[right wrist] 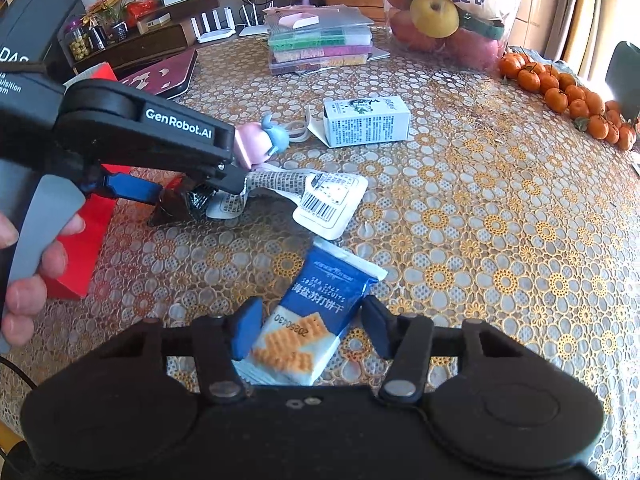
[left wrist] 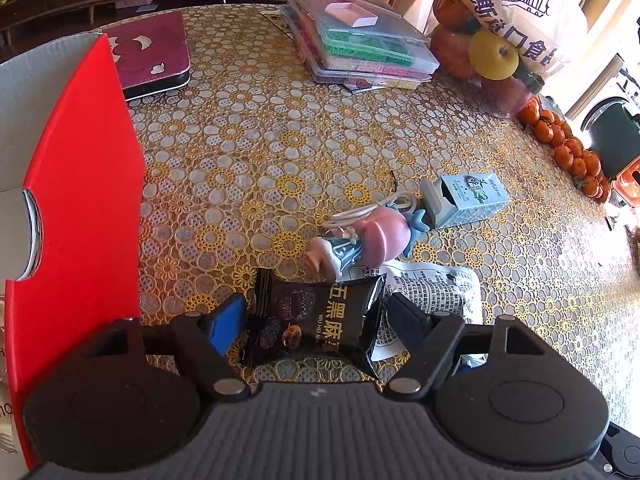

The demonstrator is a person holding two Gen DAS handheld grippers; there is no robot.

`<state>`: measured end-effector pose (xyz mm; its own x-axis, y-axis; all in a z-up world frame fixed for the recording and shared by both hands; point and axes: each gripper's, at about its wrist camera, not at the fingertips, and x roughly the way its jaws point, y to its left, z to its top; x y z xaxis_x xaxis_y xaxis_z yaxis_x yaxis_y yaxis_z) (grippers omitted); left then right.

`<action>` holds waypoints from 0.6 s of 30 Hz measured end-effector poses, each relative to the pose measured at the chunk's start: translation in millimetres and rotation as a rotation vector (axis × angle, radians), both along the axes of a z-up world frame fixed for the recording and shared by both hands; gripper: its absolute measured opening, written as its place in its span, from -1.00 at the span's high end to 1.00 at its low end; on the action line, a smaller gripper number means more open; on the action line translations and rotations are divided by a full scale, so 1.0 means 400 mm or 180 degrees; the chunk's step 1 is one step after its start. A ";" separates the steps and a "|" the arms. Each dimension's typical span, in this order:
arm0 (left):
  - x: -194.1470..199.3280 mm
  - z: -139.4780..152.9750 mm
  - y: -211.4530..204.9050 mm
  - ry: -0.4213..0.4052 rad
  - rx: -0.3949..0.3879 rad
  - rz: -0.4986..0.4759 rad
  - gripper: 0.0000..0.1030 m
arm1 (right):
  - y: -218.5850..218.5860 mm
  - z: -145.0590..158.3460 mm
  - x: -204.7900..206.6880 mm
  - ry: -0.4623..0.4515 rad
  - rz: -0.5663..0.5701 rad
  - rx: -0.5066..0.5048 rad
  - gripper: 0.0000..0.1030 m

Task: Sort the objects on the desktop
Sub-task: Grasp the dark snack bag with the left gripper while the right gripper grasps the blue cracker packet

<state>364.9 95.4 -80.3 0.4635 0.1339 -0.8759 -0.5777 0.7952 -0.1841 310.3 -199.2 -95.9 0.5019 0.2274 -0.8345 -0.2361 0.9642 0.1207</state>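
Left hand-held gripper (left wrist: 316, 322), seen from the left wrist: jaws spread wide around a black snack packet (left wrist: 320, 320) on the flower-patterned surface (left wrist: 248, 128), pads apparently not touching it; a red box (left wrist: 80, 184) stands just left, a pink figurine (left wrist: 360, 240) and a small white carton (left wrist: 466, 198) lie beyond. Right wrist view: right hand-held gripper (right wrist: 312, 330) likewise open wide, straddling a blue biscuit packet (right wrist: 316, 312) flat on the surface; a white barcode wrapper (right wrist: 324, 204) lies beyond it, beside the left tool.
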 end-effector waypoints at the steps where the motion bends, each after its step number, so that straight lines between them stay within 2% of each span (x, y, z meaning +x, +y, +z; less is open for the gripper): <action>1: 0.000 0.000 0.000 0.0002 0.0007 0.0004 -0.47 | -0.002 0.001 0.000 -0.0002 -0.0004 -0.0006 0.02; 8: -0.008 0.007 -0.003 0.0005 0.0070 0.0041 -0.28 | -0.002 0.005 -0.001 0.0015 0.0001 -0.0001 0.16; 13: -0.013 0.027 -0.012 -0.0027 0.0119 0.0022 -0.07 | 0.007 0.019 -0.014 -0.0049 0.0069 -0.0025 0.16; 18: -0.026 0.041 -0.023 -0.0011 0.0112 -0.0009 0.02 | 0.005 0.040 -0.023 -0.0090 0.0111 -0.0001 0.17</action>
